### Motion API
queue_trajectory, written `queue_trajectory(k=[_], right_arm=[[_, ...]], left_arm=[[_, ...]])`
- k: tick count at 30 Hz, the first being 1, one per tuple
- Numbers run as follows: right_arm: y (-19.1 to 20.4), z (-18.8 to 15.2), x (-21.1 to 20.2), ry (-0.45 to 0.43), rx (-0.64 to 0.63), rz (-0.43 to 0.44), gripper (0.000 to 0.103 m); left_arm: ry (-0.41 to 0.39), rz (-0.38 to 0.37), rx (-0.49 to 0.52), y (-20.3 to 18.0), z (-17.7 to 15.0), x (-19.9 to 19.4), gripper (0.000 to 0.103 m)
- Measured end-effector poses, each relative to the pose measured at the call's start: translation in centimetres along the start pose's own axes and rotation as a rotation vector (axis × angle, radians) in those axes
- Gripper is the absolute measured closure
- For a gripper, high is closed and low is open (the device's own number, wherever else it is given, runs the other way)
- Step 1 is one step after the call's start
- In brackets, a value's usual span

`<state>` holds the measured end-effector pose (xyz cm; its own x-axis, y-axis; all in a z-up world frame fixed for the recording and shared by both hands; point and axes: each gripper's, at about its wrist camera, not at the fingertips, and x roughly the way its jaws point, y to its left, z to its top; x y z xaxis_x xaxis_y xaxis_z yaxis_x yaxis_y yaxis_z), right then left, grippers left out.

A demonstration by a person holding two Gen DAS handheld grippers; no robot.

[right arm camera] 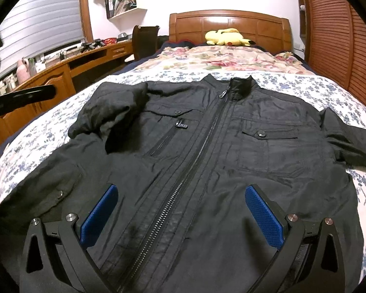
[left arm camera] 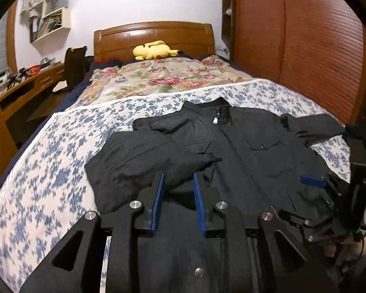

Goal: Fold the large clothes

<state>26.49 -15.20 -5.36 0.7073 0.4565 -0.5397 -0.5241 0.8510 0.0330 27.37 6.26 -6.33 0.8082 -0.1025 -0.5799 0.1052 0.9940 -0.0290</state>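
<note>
A black zip-up jacket (left arm camera: 244, 151) lies front up on the bed, collar toward the headboard; it also fills the right wrist view (right arm camera: 207, 146). Its left sleeve (left arm camera: 139, 158) is folded in over the chest (right arm camera: 114, 112); the right sleeve (right arm camera: 349, 141) lies out to the side. My left gripper (left arm camera: 178, 183) is part-way closed around the cuff end of the folded sleeve, the fabric between the blue pads. My right gripper (right arm camera: 180, 200) is wide open and empty, hovering over the jacket's lower front; it also shows at the right edge of the left wrist view (left arm camera: 314, 182).
The jacket lies on a blue-flowered white sheet (left arm camera: 48, 171). A floral quilt (left arm camera: 158, 78) and a yellow plush toy (left arm camera: 153, 50) lie near the wooden headboard (right arm camera: 229, 24). A wooden desk (right arm camera: 61, 70) stands left of the bed, a slatted wooden wardrobe (left arm camera: 305, 48) right.
</note>
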Motion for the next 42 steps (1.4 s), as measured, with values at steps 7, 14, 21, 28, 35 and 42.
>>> queue_trajectory(k=[7, 14, 21, 28, 35, 42], right_arm=[[0.5, 0.3, 0.7, 0.009, -0.025, -0.030, 0.000], [2.6, 1.8, 0.1, 0.004, -0.083, -0.064, 0.000], [7.6, 6.6, 1.1, -0.015, -0.161, -0.009, 0.000], [13.2, 10.4, 6.1, 0.022, -0.243, 0.078, 0.004], [17.1, 12.7, 12.5, 0.108, -0.301, 0.209, 0.020], [19.7, 12.9, 18.0, 0.221, -0.375, 0.271, 0.024]], left_arm=[[-0.063, 0.011, -0.096, 3.8, -3.0, -1.8, 0.072], [-0.119, 0.068, -0.110, 7.7, -4.7, -3.8, 0.059], [-0.134, 0.098, -0.150, 12.0, -6.1, -5.5, 0.034], [-0.140, 0.148, -0.180, 15.5, -7.2, -7.0, 0.028], [-0.114, 0.158, -0.212, 18.2, -8.5, -6.9, 0.026], [-0.112, 0.168, -0.231, 19.4, -9.2, -6.9, 0.023]])
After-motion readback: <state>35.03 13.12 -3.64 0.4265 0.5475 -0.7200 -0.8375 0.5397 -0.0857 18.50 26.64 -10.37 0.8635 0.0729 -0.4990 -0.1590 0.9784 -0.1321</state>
